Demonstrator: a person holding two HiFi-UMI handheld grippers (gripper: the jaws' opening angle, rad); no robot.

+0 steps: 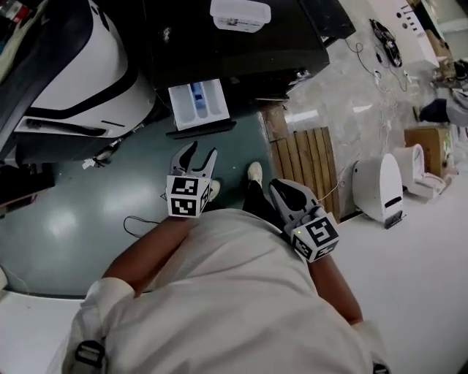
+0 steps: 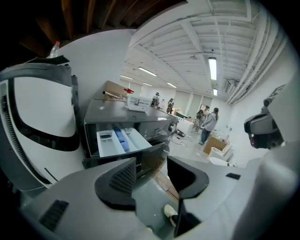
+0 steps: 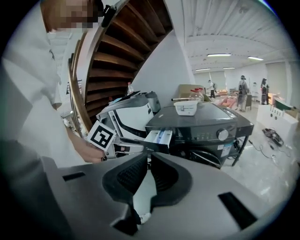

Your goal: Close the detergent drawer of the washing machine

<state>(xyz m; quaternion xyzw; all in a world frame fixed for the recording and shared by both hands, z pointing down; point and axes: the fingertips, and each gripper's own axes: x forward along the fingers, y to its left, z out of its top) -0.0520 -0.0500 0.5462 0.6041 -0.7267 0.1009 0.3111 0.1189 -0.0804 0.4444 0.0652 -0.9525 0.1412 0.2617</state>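
**A:** Where is the detergent drawer?

**B:** The detergent drawer [image 1: 199, 104] stands pulled out from the front of the dark, glossy washing machine [image 1: 241, 51]. It is a pale plastic tray split into oblong compartments, one with a blue insert.

**A:** And the left tool?

**B:** The left tool [image 1: 201, 152] hangs over the smooth grey-green floor [image 1: 73, 219], near the drawer's front but apart from it. Its two black ribbed pads stand wide apart with nothing between them.

**A:** The right one?

**B:** The right tool [image 1: 281, 190] sits further back, beside a slatted wooden mat [image 1: 307, 164]. Its curved black pads meet at the tips and grip nothing.

**A:** Anything on the machine?

**B:** A white tub [image 1: 240, 14], oblong with rounded corners, rests on the flat top.
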